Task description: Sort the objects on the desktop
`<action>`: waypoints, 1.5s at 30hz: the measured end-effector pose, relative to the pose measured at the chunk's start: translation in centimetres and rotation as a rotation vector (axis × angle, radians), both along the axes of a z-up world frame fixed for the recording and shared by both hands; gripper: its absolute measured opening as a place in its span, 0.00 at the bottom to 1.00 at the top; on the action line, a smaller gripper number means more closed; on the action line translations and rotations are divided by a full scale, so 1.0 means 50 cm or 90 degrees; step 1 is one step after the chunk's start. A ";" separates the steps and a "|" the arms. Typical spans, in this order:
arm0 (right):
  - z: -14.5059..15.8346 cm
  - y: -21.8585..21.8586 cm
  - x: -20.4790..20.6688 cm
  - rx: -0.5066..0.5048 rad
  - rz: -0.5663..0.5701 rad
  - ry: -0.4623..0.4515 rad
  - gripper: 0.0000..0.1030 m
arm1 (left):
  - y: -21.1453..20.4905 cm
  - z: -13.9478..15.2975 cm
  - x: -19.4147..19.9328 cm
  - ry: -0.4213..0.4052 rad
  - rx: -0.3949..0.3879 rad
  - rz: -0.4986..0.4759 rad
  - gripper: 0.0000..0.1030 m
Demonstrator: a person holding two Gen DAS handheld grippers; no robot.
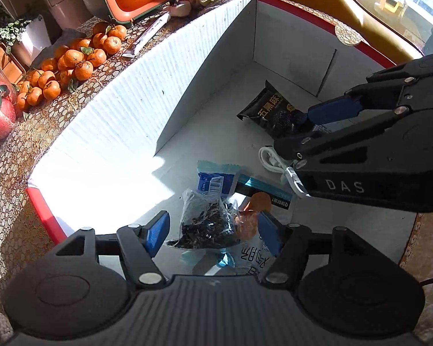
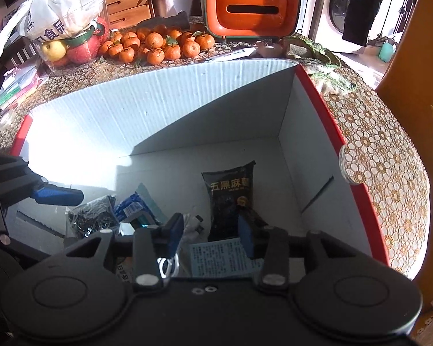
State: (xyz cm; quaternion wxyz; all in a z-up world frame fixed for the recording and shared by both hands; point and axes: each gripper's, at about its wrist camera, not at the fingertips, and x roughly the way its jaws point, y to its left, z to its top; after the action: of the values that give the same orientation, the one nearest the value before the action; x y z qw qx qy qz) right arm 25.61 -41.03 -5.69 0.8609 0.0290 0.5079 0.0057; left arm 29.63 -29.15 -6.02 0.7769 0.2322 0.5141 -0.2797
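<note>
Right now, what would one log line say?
left claw: open over clear bag | right claw: open over black packet | both packs lie in white box

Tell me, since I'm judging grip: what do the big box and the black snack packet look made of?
The box looks like white corrugated cardboard: fine parallel ribs line its inner wall, matte. The black snack packet seems to be glossy plastic film, going by its crimped top edge and sheen.

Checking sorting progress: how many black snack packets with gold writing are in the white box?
1: the black packet lies on the white box floor near the far right corner, by the right gripper. Others may hide under the grippers.
</note>
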 end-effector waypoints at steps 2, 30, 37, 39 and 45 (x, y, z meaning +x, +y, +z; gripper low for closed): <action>0.004 -0.001 -0.005 0.000 0.000 -0.005 0.45 | 0.002 0.008 -0.008 -0.007 -0.005 0.000 0.65; 0.113 0.038 -0.135 0.000 0.026 -0.068 0.64 | 0.089 0.136 -0.121 -0.080 -0.065 0.032 0.65; 0.141 0.042 -0.173 0.011 0.034 -0.093 0.71 | 0.114 0.159 -0.160 -0.097 -0.074 0.037 0.68; 0.147 0.046 -0.184 0.013 0.037 -0.100 0.77 | 0.122 0.166 -0.172 -0.104 -0.076 0.039 0.74; 0.167 0.062 -0.221 0.021 0.053 -0.127 0.85 | 0.148 0.186 -0.201 -0.118 -0.090 0.050 0.81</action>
State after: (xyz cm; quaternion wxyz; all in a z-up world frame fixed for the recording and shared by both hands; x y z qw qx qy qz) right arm 14.58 -37.94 2.64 0.9056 0.0214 0.4204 0.0529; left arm 19.57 -21.75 3.27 0.8460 0.1816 0.4277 -0.2616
